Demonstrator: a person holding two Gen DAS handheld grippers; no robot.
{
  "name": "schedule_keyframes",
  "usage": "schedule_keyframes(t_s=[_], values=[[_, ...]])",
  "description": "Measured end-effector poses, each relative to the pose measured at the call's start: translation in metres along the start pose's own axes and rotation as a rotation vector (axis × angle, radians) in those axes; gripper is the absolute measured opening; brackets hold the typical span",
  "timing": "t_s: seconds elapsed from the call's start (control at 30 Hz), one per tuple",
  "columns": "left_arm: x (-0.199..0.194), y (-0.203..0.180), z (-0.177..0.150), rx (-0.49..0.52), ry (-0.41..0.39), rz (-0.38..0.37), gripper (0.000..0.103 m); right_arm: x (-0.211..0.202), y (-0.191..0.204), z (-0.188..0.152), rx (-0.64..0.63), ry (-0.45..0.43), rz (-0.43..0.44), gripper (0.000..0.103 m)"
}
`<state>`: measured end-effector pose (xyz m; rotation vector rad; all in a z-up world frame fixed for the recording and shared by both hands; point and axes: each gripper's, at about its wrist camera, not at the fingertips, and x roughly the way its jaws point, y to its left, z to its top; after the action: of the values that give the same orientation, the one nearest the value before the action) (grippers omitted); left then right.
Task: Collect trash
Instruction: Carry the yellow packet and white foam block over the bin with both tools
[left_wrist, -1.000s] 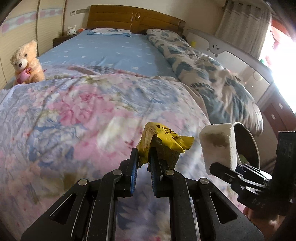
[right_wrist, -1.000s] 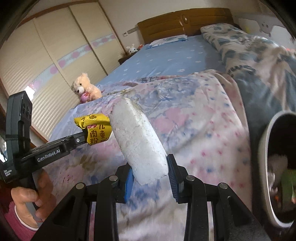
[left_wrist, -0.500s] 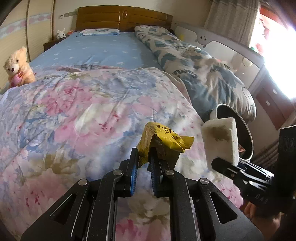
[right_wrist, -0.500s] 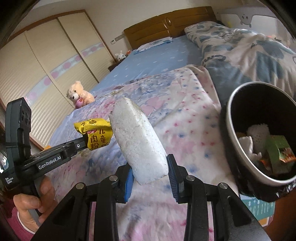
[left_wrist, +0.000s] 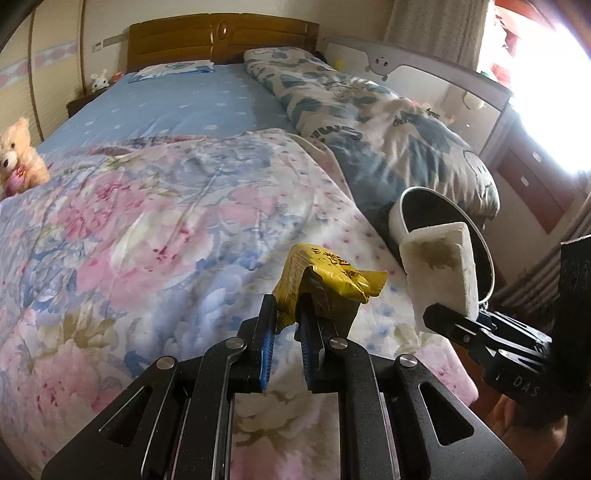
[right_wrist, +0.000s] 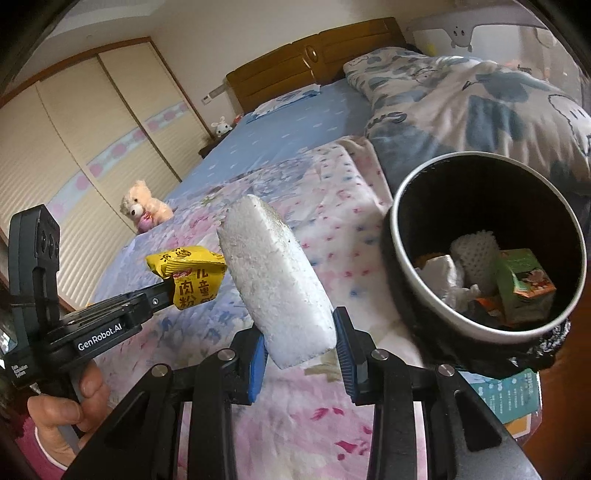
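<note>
A round black trash bin with a pale metal rim (right_wrist: 484, 236) stands beside the bed, against the edge of the pink and blue flowered quilt (left_wrist: 147, 236). Inside it lie a white foam net sleeve (right_wrist: 474, 251), crumpled white tissue (right_wrist: 441, 273) and a small green carton (right_wrist: 522, 284).

The left hand-held gripper (left_wrist: 286, 328) is closed on a crumpled yellow snack wrapper with printed characters (left_wrist: 325, 277), which sticks up above the fingers, over the quilt.

The right hand-held gripper (right_wrist: 301, 356) grips a white rectangular foam block (right_wrist: 273, 273) by its lower end. The block's long axis runs up and away from the fingers, leaning left toward the wrapper. It is held above the quilt, just left of the bin's mouth.
</note>
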<state>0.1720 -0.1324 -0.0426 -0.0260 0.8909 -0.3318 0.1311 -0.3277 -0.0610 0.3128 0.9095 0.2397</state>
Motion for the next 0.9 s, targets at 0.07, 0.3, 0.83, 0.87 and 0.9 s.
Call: schedule_keyframes(t_s=[0.07,0.3,0.83,0.87,0.9], values=[[0.001,-0.006,0.000,0.016,-0.001,0.001,0.012,-0.003,-0.004,0.000,0.005,-0.003,-0.004,0.034],[0.004,-0.017,0.001,0.037,0.004,-0.007,0.012,-0.010,-0.015,0.000,0.028,-0.016,-0.015,0.034],[0.007,-0.043,0.006,0.086,0.002,-0.032,0.012,-0.027,-0.039,0.000,0.071,-0.048,-0.044,0.034],[0.007,-0.044,0.006,0.087,0.002,-0.034,0.012,-0.029,-0.041,0.000,0.074,-0.052,-0.048,0.034],[0.007,-0.046,0.007,0.088,0.002,-0.037,0.012,-0.030,-0.042,0.000,0.077,-0.053,-0.050,0.034]])
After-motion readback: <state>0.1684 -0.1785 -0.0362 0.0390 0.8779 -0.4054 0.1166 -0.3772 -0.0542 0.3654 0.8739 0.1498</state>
